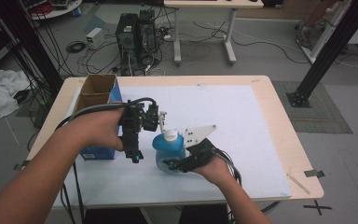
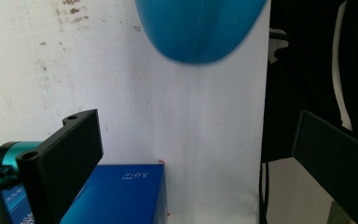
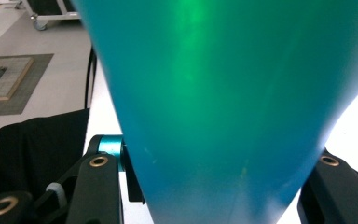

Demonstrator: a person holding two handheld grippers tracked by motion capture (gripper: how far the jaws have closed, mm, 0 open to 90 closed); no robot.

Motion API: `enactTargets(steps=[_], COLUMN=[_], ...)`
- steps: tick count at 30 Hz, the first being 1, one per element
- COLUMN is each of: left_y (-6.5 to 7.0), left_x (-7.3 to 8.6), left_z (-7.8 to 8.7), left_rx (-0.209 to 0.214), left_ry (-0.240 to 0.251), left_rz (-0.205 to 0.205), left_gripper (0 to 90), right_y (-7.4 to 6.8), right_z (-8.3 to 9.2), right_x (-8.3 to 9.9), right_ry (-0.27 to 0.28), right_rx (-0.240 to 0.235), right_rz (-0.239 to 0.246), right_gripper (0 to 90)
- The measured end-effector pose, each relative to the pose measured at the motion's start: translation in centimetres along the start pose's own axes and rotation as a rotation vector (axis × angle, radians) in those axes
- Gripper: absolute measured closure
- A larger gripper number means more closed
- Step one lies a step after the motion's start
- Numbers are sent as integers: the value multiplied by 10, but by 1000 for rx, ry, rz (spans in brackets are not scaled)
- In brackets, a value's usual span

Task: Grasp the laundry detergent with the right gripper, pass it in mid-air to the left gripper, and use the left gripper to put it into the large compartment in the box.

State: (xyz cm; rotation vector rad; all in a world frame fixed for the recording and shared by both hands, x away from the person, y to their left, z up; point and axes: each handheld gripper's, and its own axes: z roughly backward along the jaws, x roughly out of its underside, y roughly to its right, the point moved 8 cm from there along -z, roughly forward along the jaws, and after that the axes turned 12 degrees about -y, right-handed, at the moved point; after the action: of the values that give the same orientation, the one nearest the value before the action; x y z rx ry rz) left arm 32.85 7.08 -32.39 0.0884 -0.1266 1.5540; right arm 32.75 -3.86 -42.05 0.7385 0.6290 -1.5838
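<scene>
Here the right tool (image 1: 173, 163) is clamped on the lower body of a blue bottle (image 1: 168, 150), its jaws pressed to either side, as the right gripper view shows with the bottle (image 3: 223, 102) close between them. The bottle is upright near the middle of the white mat (image 1: 242, 126), white cap (image 1: 170, 136) on top; whether its base rests on the mat or hangs just above it I cannot tell. The left tool (image 1: 135, 156) hangs just left of the bottle, pointing down, jaws spread wide with nothing between them; in the left gripper view they frame bare mat and a corner of the blue box (image 2: 121, 196), with the bottle's rounded end (image 2: 198, 28) farther off.

By my reading, the grasp is done and the bottle is being handled or carried; where it should end up is not plain. The open box (image 1: 98, 100) at the mat's left edge on the worktop (image 1: 279, 121) could be the goal, which would leave the carry and release.

Count: two tools, one bottle, one cap, one box, one mat.
</scene>
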Motion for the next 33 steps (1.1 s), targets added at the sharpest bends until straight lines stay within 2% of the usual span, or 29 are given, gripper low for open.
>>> enactTargets(steps=[4, 11, 21, 30, 33], left_y=[3, 7, 7, 6, 9], left_x=[-4, -10, -18, -22, -22], left_z=[-1, -1, -3, -8, -11], left_rx=[-3, -9, -9, -23, -5], left_ry=[-7, 1, -14, -16, -24], left_rz=[-16, -29, -49, -58, -60], left_gripper=[17, 17, 17, 17, 25], right_y=[-9, -14, -18, -19, -19], right_z=[-14, -27, -31, -33, -33], right_x=[-9, -18, -25, -31, -31], right_ry=[-6, -6, -5, -11, -20], right_rx=[-41, -71, -91, -91, -93], right_rz=[13, 8, -5, 17, 10], right_gripper=[457, 457, 457, 458, 459])
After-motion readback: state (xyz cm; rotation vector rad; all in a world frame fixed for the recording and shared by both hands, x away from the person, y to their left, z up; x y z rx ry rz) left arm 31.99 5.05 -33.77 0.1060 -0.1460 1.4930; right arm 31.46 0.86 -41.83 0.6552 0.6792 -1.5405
